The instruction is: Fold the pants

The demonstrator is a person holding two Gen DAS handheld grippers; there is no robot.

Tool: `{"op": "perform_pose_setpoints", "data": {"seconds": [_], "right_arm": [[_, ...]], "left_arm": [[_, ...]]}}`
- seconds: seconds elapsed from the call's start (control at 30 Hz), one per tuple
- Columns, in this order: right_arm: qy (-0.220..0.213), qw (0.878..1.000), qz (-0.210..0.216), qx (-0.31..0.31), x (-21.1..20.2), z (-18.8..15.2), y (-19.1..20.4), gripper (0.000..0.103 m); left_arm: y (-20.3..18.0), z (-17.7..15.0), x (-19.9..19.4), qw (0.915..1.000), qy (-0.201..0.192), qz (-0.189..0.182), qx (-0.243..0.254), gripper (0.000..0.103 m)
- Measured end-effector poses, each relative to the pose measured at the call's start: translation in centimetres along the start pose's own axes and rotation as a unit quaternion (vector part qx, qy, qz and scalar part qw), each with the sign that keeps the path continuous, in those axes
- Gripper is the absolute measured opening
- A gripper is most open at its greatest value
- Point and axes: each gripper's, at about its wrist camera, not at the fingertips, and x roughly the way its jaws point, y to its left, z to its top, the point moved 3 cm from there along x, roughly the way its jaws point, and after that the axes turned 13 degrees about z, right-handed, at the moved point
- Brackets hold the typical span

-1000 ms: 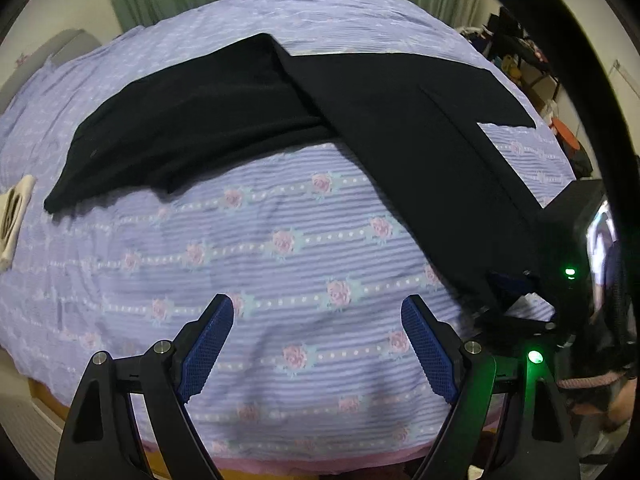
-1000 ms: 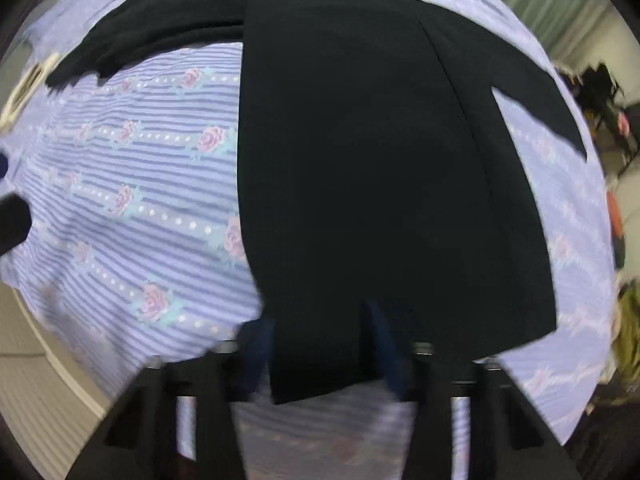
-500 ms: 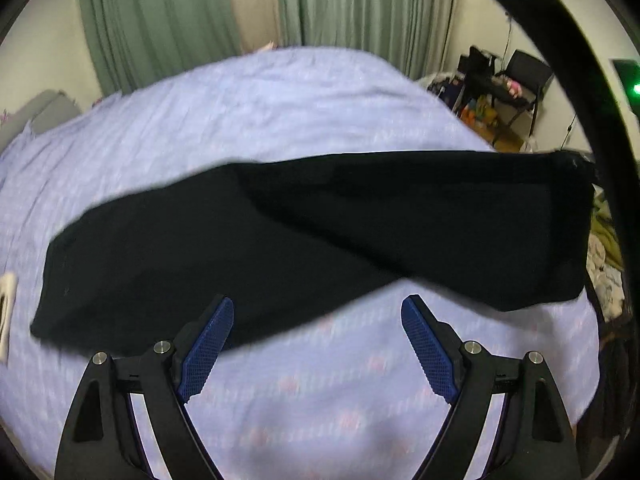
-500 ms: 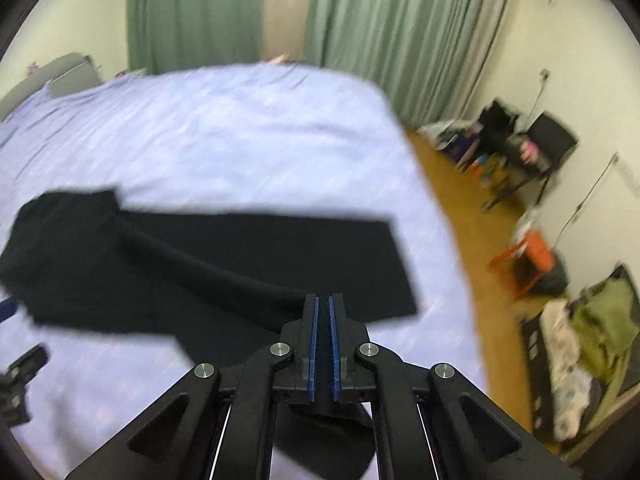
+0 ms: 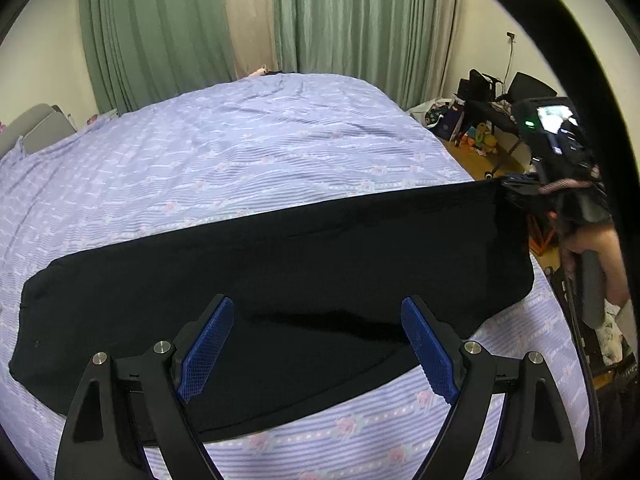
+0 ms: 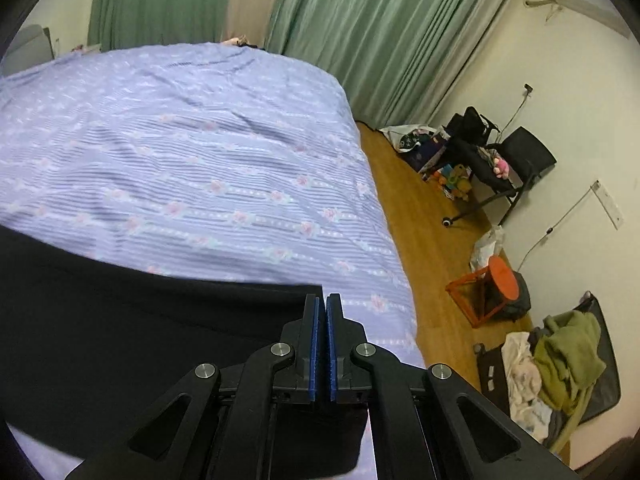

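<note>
Bedroom setup, with a big bed (image 5: pixel 248 168) under a lavender striped sheet with little pink roses taking up most of both views. Closest in, the left gripper (image 5: pixel 316 344) hangs with its blue-padded jaws spread wide and nothing between them, right over the near part of the black fabric pants (image 5: pixel 280 280). Those pants stretch in a long band across the near part of the bed, left end lying flat on the sheet, right end lifted off the bed's right edge. That lifted end is pinched in the right gripper (image 6: pixel 322 344), whose jaws have just been closing and are now clamped tight on the cloth. In the left view you can see that gripper (image 5: pixel 516 184) with a bare hand (image 5: pixel 600 248) under it. Past the bed's right edge there's wooden floor (image 6: pixel 420 216), a black folding chair (image 6: pixel 516 164) with toys around it, an orange stool (image 6: pixel 492 284), and green curtains (image 5: pixel 160 32) along the far wall.
</note>
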Motion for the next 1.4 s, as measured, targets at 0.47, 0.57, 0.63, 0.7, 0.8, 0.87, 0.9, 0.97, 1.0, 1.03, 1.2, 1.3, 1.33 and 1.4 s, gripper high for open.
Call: {"op": "perform_pose_setpoints", "data": {"seconds": [0.47, 0.57, 0.63, 0.7, 0.8, 0.87, 0.9, 0.97, 1.0, 1.03, 1.2, 1.3, 1.33, 1.4], "right_arm": [[-0.047, 0.999, -0.002, 0.012, -3.4, 0.1, -0.4, 0.062], [-0.064, 0.997, 0.041, 0.009, -7.9, -1.8, 0.9, 0.063], [-0.074, 0.994, 0.079, 0.001, -11.6, -3.4, 2.4, 0.063], [-0.08, 0.99, 0.114, -0.013, -14.7, -4.8, 4.1, 0.063], [-0.085, 0.984, 0.155, -0.033, -19.0, -6.5, 7.0, 0.063], [-0.089, 0.979, 0.177, -0.045, -21.7, -7.5, 9.2, 0.063], [-0.091, 0.977, 0.185, -0.054, -23.0, -7.9, 10.4, 0.063], [-0.098, 0.972, 0.201, -0.066, -25.6, -8.6, 12.7, 0.063], [-0.1, 0.971, 0.208, -0.07, -26.6, -8.9, 13.6, 0.063], [-0.101, 0.969, 0.216, -0.071, -27.9, -9.2, 14.9, 0.063], [-0.108, 0.958, 0.257, -0.068, -32.5, -10.1, 22.0, 0.066], [-0.11, 0.957, 0.262, -0.056, -34.4, -11.0, 27.0, 0.068], [-0.108, 0.959, 0.258, -0.051, -34.9, -11.3, 28.3, 0.068], [-0.086, 0.963, 0.252, -0.026, -35.5, -11.7, 32.1, 0.068]], "left_arm": [[0.0, 0.2, -2.8, 0.9997, 0.005, 0.002, -0.022, 0.086], [1.0, -0.4, -5.4, 0.9997, -0.004, -0.001, -0.023, 0.086], [2.0, -1.2, -7.5, 0.9997, -0.011, 0.007, -0.018, 0.086], [3.5, -2.3, -9.9, 0.9996, -0.014, 0.02, -0.017, 0.086], [6.0, -3.8, -13.4, 0.9989, -0.009, 0.036, -0.03, 0.086], [8.2, -4.9, -15.9, 0.9981, -0.004, 0.036, -0.049, 0.087], [8.9, -5.3, -16.6, 0.9979, -0.003, 0.035, -0.054, 0.087], [11.4, -6.1, -18.5, 0.9971, -0.005, 0.037, -0.066, 0.088], [12.5, -6.5, -19.2, 0.9967, -0.007, 0.04, -0.07, 0.088], [13.4, -6.8, -19.9, 0.9963, -0.01, 0.04, -0.075, 0.088], [21.5, -9.2, -23.0, 0.9949, -0.03, 0.032, -0.091, 0.092], [26.1, -10.6, -23.2, 0.9962, -0.031, 0.017, -0.079, 0.092], [28.3, -11.0, -23.1, 0.9972, -0.029, 0.014, -0.067, 0.092], [32.1, -11.7, -23.0, 0.9981, -0.028, 0.021, -0.051, 0.092]]}}
